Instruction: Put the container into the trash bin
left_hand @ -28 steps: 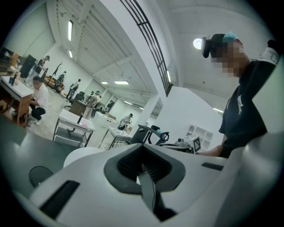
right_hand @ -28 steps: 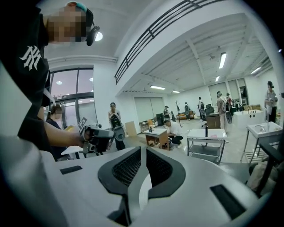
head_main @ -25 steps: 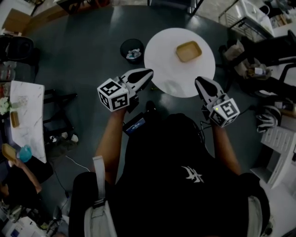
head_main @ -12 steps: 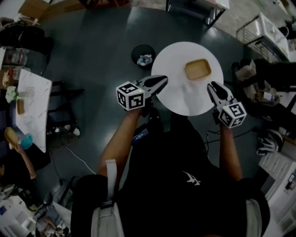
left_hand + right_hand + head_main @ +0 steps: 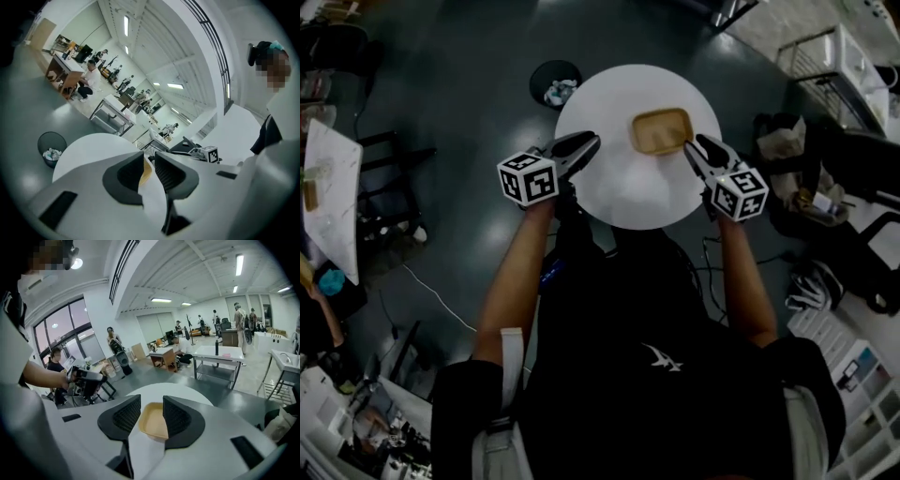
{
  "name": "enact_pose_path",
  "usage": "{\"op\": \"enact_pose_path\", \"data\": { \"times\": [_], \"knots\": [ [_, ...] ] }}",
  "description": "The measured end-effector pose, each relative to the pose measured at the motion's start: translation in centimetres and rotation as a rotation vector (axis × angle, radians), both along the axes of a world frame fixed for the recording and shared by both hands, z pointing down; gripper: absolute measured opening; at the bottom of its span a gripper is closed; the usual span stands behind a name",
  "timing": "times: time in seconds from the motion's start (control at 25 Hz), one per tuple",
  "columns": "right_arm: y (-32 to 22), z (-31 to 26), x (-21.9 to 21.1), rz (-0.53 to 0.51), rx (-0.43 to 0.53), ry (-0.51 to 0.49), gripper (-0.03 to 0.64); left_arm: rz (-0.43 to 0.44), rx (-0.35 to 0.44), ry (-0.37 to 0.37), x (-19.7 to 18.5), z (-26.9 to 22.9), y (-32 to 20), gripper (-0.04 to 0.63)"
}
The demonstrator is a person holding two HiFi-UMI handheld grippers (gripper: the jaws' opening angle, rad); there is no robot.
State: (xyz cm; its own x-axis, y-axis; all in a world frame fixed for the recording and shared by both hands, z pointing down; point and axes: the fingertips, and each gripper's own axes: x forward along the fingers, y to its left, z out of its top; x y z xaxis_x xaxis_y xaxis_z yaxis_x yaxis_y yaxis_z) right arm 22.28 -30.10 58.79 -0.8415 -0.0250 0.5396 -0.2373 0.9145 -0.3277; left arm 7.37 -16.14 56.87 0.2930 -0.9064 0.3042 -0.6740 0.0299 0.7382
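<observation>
A shallow tan container (image 5: 661,130) sits on the round white table (image 5: 623,192), toward its far side. My right gripper (image 5: 693,143) hovers at the container's right rim, jaws opening; the container (image 5: 153,421) shows just beyond its tips, with no pad pressing on it. My left gripper (image 5: 589,142) is over the table's left part, apart from the container, jaws opening and empty. Between its jaws only a tan sliver of the container (image 5: 146,172) shows. A black trash bin (image 5: 555,84) holding crumpled paper stands on the floor left of the table, and this bin (image 5: 51,149) also appears at lower left.
Grey floor surrounds the table. A marble-topped table (image 5: 330,202) stands far left, a wire rack (image 5: 830,58) and bags (image 5: 787,150) to the right. Metal tables (image 5: 220,355) and several people fill the room's far end.
Both grippers have moved forward and down over the table toward the container. Their jaws, shut a second ago, now stand apart.
</observation>
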Motion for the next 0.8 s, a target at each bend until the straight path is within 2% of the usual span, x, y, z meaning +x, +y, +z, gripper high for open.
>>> {"op": "enact_pose_path", "data": {
  "times": [0.16, 0.32, 0.64, 0.8],
  "knots": [
    [-2.5, 4.5, 0.3, -0.014, -0.050, 0.079, 0.165, -0.031, -0.092, 0.032, 1.4, 4.2, -1.7, 0.081],
    [-4.5, 8.1, 0.2, -0.022, -0.089, 0.140, 0.175, -0.056, -0.189, 0.093, 2.5, 8.3, -3.3, 0.092],
    [-5.2, 14.4, 0.0, -0.053, -0.193, 0.260, 0.175, -0.105, -0.358, 0.187, 5.0, 14.3, -5.6, 0.121],
    [-4.4, 16.0, -0.3, -0.072, -0.203, 0.297, 0.175, -0.142, -0.420, 0.237, 5.6, 16.3, -5.5, 0.124]
  ]
}}
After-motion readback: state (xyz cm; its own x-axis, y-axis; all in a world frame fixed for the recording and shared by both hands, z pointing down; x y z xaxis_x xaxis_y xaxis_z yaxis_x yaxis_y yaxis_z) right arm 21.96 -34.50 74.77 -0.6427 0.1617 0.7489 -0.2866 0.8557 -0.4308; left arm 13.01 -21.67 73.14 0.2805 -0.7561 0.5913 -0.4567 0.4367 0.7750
